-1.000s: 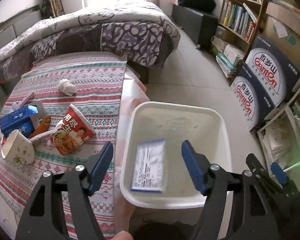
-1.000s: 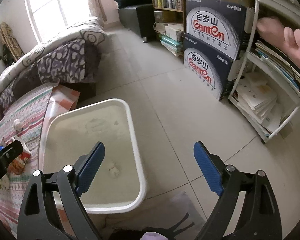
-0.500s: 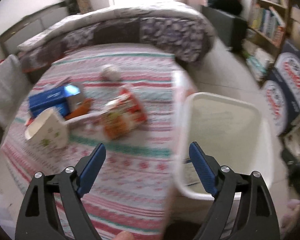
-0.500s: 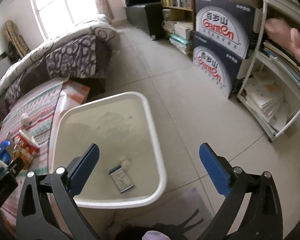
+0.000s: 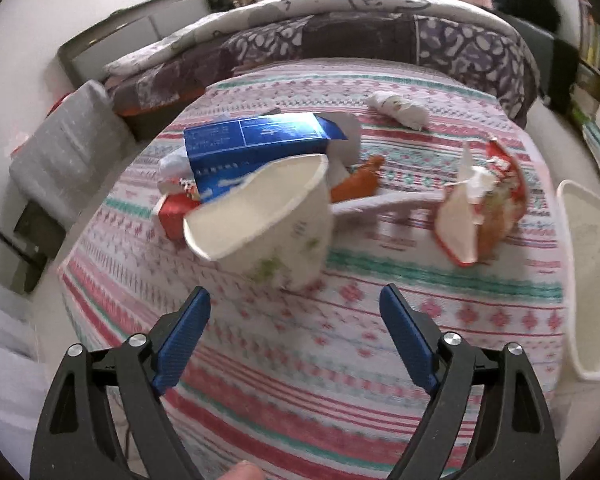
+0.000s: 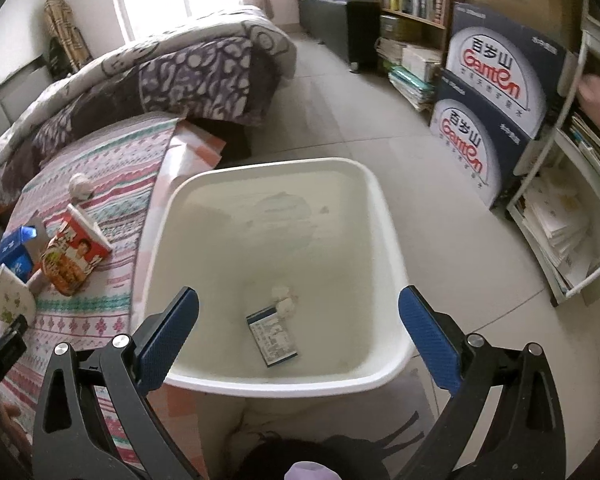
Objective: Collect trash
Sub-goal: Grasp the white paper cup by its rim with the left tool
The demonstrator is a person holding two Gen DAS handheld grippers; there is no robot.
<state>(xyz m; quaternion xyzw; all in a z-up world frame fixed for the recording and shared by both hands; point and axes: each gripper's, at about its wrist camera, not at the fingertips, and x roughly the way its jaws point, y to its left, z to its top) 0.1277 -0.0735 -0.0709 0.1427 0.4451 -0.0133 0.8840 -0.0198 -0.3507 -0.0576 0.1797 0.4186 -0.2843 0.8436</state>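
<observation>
I've swung my left tongs [image 5: 294,334] from the bin [image 6: 392,232] to the bedspread [image 5: 340,340]; one paper cup [image 5: 268,216] lies just ahead. Both tongs gape, right tongs [image 6: 298,338] over one flat packet [image 6: 272,334].

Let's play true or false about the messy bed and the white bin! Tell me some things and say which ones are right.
1. The paper cup lies tipped on the striped bedspread. True.
2. The white bin holds nothing. False: a small printed packet and a tissue wad lie inside.
3. The left gripper is squeezing the cup. False: it is open, short of the cup.
4. The right gripper is open above the bin. True.
5. A blue carton lies behind the cup. True.
</observation>
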